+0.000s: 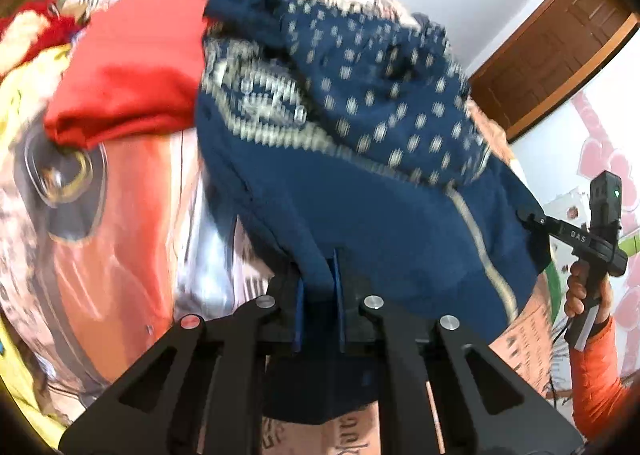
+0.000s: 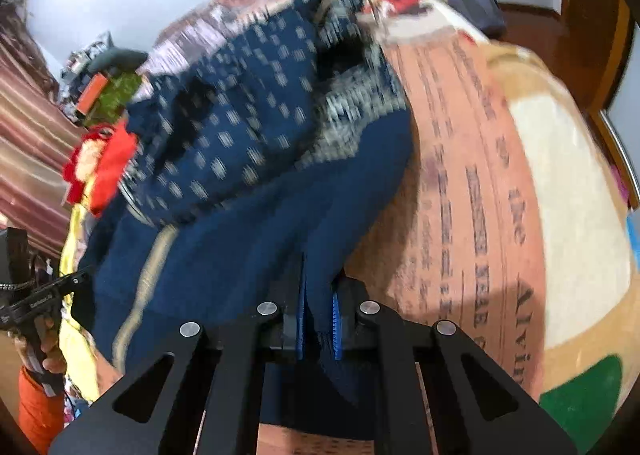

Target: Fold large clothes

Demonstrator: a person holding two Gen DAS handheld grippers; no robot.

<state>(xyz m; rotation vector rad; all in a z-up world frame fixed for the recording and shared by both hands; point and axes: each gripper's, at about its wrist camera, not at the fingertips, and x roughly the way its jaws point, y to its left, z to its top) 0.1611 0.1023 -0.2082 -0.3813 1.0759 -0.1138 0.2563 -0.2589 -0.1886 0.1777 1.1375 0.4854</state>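
Your left gripper [image 1: 319, 279] and right gripper [image 2: 319, 295] each pinch the blue sweater's [image 1: 360, 127] bottom edge. Bare bedspread [image 2: 500, 175] lies open on the right

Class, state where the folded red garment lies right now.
In the left wrist view the folded red garment lies upper left on the printed bedspread, directly left of the navy patterned sweater; the right wrist view shows it at the left.

Two close wrist views down along each gripper, sharing the blue sweater [image 1: 360, 175] on the printed bedspread [image 2: 480, 175].
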